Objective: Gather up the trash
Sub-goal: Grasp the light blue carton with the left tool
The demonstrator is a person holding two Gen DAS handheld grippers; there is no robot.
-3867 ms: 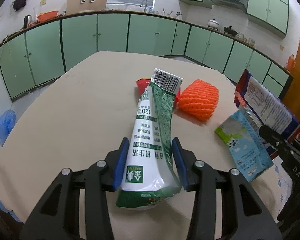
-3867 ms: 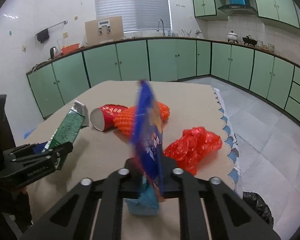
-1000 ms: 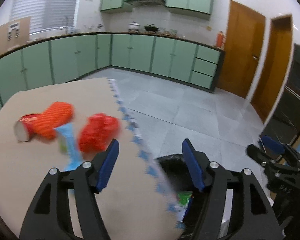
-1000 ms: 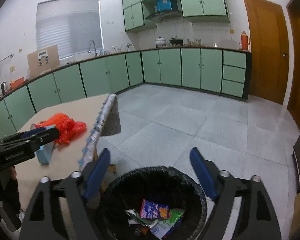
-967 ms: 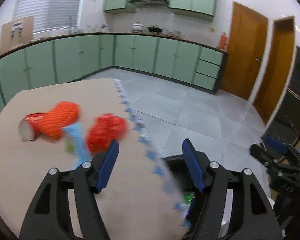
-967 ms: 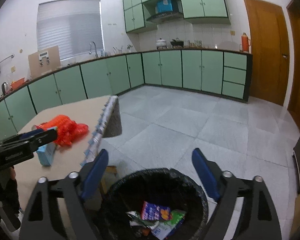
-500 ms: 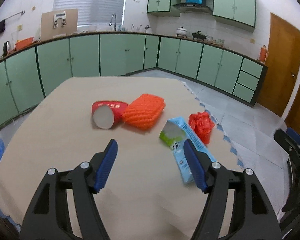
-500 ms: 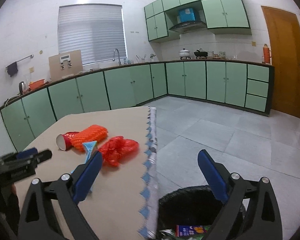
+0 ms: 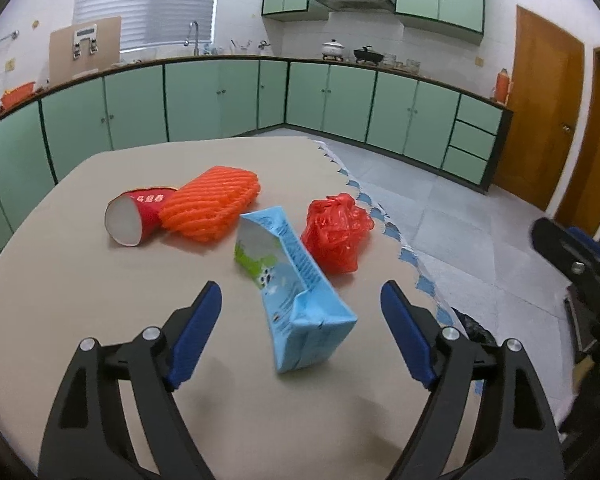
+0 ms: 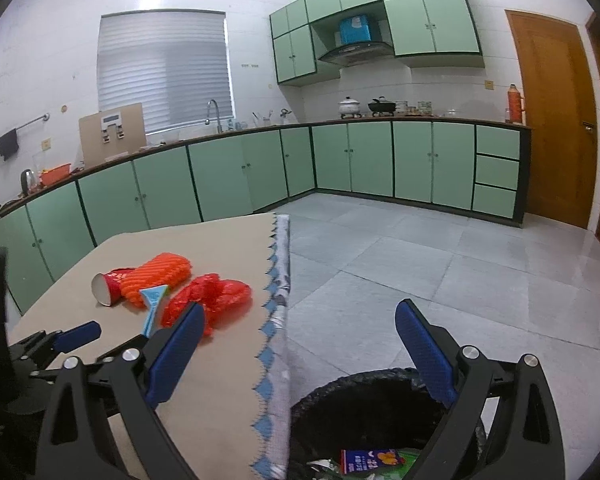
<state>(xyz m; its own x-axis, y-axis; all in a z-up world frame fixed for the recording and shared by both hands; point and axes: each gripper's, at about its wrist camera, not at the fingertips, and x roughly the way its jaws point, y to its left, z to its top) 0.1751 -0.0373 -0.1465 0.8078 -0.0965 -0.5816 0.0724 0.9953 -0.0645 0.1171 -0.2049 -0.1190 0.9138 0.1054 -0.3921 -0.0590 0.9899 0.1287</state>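
Left wrist: beige table (image 9: 80,272), green cabinets (image 9: 204,100), left tool (image 9: 300,336) opening, empty; right tool (image 10: 296,356) wide, empty

Light blue carton (image 9: 296,280), red cup (image 9: 140,216), ribbed orange net (image 9: 210,208), red bag (image 9: 336,232), black bin (image 10: 364,412)
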